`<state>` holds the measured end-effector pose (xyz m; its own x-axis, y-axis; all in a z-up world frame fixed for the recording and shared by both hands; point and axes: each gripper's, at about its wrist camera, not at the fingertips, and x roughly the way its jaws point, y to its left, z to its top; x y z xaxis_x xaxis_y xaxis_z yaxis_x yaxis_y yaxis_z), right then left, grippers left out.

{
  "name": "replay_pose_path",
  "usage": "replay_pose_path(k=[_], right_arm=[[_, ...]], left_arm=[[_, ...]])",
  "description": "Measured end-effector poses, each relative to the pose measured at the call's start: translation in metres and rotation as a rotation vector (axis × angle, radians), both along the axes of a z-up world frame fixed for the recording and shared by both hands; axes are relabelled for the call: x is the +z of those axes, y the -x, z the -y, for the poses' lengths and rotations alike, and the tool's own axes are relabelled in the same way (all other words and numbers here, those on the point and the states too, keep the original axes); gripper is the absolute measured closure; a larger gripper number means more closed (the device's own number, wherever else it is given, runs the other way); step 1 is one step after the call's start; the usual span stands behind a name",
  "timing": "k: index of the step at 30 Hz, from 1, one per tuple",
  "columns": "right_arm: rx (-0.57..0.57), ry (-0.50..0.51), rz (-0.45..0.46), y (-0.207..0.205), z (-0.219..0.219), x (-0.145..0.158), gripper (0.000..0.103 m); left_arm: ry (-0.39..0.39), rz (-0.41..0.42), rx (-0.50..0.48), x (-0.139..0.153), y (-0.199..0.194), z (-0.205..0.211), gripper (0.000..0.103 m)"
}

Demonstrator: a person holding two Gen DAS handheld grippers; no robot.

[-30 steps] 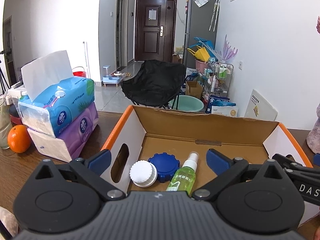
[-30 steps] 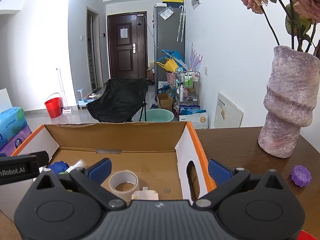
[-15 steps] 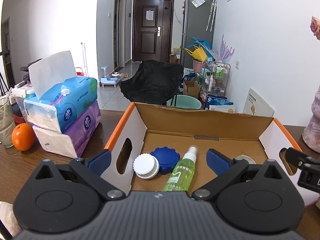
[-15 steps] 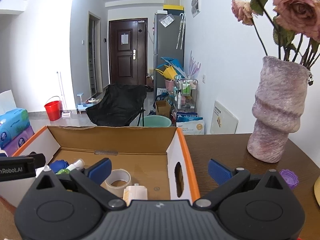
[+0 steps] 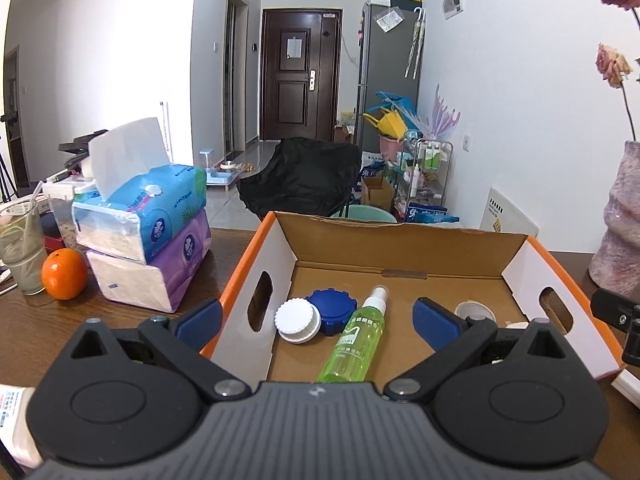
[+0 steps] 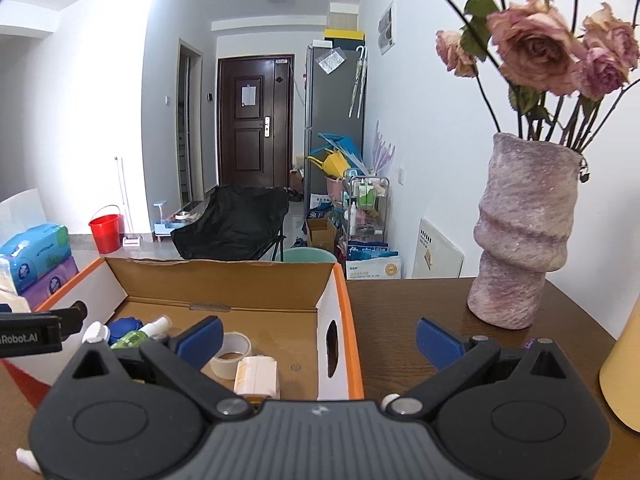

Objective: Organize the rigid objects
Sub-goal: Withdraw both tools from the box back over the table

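Note:
An open cardboard box with orange edges (image 5: 256, 264) (image 6: 340, 292) sits on the dark wooden table. Inside lie a white lid (image 5: 297, 320), a blue lid (image 5: 332, 306), a green spray bottle (image 5: 356, 338) (image 6: 136, 334), a tape roll (image 6: 230, 354) (image 5: 474, 311) and a small cream box (image 6: 256, 376). My left gripper (image 5: 318, 318) is open and empty, above the box's near left wall. My right gripper (image 6: 318, 336) is open and empty, above the box's right wall. A purple lid (image 6: 530, 344) peeks out behind my right finger.
Two stacked tissue packs (image 5: 148, 216), an orange (image 5: 64, 274) and a glass with a straw (image 5: 22, 252) stand left of the box. A pink vase with dried roses (image 6: 524, 236) stands to the right. A yellow object (image 6: 624, 368) is at the far right edge.
Both grippers have pulled back and risen from the box. The right one has moved right, so the vase and the table beside the box show more. Both stay open.

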<state>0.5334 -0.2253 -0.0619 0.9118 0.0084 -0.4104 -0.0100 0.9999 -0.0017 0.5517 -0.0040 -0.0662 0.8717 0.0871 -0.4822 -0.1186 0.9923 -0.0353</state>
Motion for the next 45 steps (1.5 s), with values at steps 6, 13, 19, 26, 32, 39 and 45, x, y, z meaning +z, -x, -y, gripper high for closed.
replay_pose_path(k=[6,13,19,26,32,39,45], right_arm=[[0.0,0.004,0.022,0.023,-0.001,-0.001,0.0],[-0.013,0.0,0.022,0.05,0.004,-0.004,0.0],[-0.023,-0.001,0.011,0.073,0.006,-0.007,0.0],[-0.036,-0.006,0.0,0.103,0.009,-0.009,0.0],[-0.046,-0.01,-0.007,0.126,0.01,-0.011,0.0],[-0.063,-0.021,-0.015,0.153,0.015,-0.014,0.0],[-0.071,-0.023,-0.019,0.174,0.017,-0.018,0.0]], left_arm=[[0.002,0.015,-0.021,0.001,0.025,0.0,0.0],[-0.004,0.025,-0.029,0.0,0.054,-0.002,0.0],[-0.005,0.018,-0.026,-0.002,0.077,-0.007,0.0],[-0.006,0.011,-0.016,-0.003,0.105,-0.012,0.0],[-0.007,-0.001,-0.009,-0.006,0.129,-0.02,0.0],[-0.015,-0.016,-0.004,-0.01,0.157,-0.026,0.0],[-0.016,-0.028,-0.002,-0.013,0.178,-0.031,0.0]])
